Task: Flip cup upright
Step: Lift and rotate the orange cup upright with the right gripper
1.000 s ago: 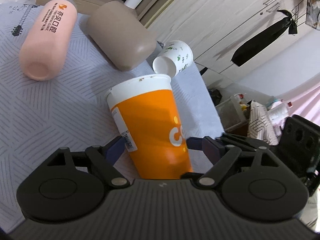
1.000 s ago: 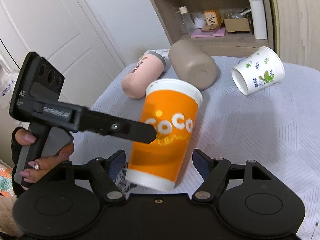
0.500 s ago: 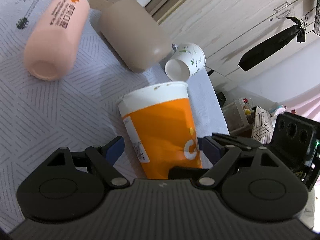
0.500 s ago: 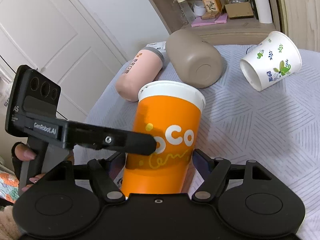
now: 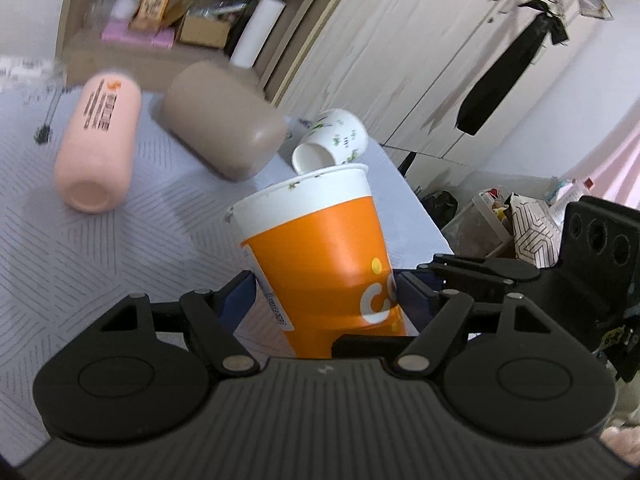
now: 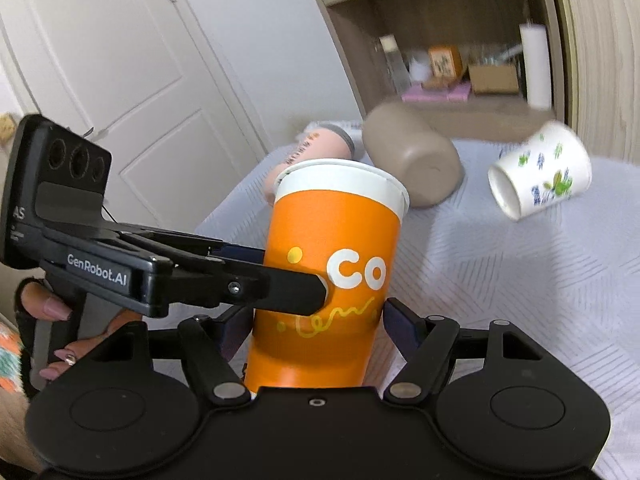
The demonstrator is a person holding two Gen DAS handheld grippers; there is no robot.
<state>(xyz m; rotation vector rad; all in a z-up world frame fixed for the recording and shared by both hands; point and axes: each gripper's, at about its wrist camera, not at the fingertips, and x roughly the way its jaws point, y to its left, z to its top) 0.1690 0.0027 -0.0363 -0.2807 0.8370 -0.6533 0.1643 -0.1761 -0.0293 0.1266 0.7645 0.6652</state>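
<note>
An orange paper cup with a white rim stands nearly upright, rim up, between the fingers of both grippers. My left gripper is shut on its lower body; in the right wrist view it reaches in from the left across the cup. My right gripper flanks the cup with its jaws spread; its left finger looks close to the wall and the right finger stands a little off it. The cup's base is hidden behind the gripper bodies.
On the grey patterned cloth lie a pink bottle, a taupe tumbler and a white floral paper cup on their sides. A wooden shelf unit stands behind. The table edge drops off at right.
The orange cup has tipped from a lean to nearly upright. Both wrist views have pitched up, showing more of the shelf and walls. The left gripper has stayed clamped on the cup.
</note>
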